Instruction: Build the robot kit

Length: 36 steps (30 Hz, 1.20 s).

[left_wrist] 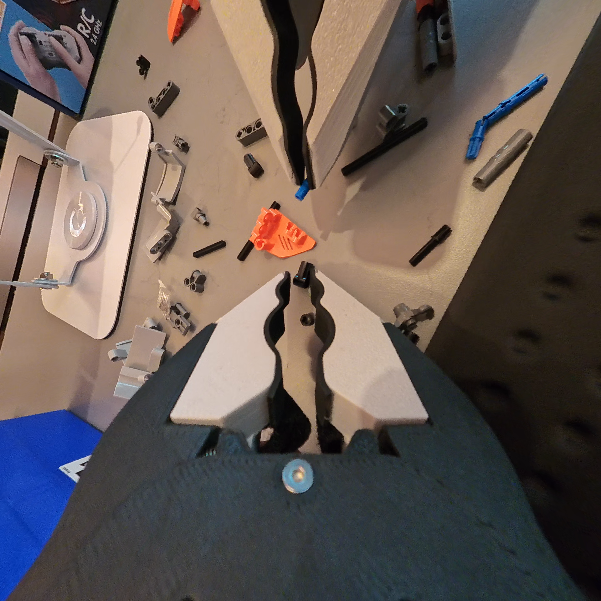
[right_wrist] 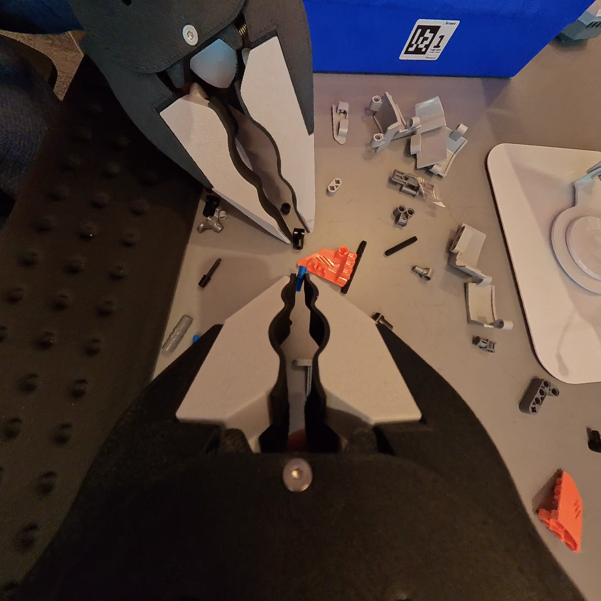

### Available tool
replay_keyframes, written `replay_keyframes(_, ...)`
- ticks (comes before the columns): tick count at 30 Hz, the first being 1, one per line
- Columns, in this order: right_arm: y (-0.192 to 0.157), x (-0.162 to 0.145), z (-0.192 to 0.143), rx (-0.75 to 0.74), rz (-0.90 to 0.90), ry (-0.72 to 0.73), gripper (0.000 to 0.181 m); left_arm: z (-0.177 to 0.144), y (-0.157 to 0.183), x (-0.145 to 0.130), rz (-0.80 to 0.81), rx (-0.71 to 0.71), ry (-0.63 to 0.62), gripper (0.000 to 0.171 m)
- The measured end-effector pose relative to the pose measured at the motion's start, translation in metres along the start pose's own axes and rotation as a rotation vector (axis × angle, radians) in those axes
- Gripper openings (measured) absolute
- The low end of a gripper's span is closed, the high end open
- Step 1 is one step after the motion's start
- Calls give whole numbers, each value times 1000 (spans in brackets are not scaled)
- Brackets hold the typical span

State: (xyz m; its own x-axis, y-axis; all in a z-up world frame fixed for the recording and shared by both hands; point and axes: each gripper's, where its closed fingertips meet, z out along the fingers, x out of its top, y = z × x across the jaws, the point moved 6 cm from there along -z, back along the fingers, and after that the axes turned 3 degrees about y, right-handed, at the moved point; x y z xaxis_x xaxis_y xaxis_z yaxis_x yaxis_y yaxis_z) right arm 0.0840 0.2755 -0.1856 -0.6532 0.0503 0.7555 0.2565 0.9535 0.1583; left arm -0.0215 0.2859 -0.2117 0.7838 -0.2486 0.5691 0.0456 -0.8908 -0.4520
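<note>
My left gripper (left_wrist: 300, 276) is shut on a small black connector pin (left_wrist: 302, 274) at its tips, just short of an orange panel piece (left_wrist: 281, 235) lying on the grey table. My right gripper (right_wrist: 300, 281) is shut on a small blue pin (right_wrist: 300, 274), its tips right beside the same orange panel (right_wrist: 328, 265). In the left wrist view the right gripper comes in from the top with the blue pin (left_wrist: 302, 190). In the right wrist view the left gripper comes in from the upper left with the black pin (right_wrist: 297, 237). A black axle (right_wrist: 353, 266) lies against the panel.
Loose grey, black and blue building parts lie scattered over the table (left_wrist: 357, 208). A white stand base (left_wrist: 97, 221) sits at the left, a blue box (right_wrist: 357, 39) with a printed marker beyond. A second orange panel (right_wrist: 562, 510) lies apart. A dark studded mat (right_wrist: 81, 292) borders the table. The gap from one gripper's tips to the other's is roughly 5 cm.
</note>
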Motion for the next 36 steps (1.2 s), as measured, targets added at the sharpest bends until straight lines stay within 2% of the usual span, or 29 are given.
replay_keyframes(9,1,0,-1,-4,1,1,2,-8,-6,-5,-48,37,-7,23)
replay_keyframes(26,1,-1,-3,-11,-4,-2,2,1,-9,-7,-78,90,-40,14)
replay_keyframes(36,1,-2,-2,-9,-1,-8,2,1,-9,-7,-84,100,-20,17)
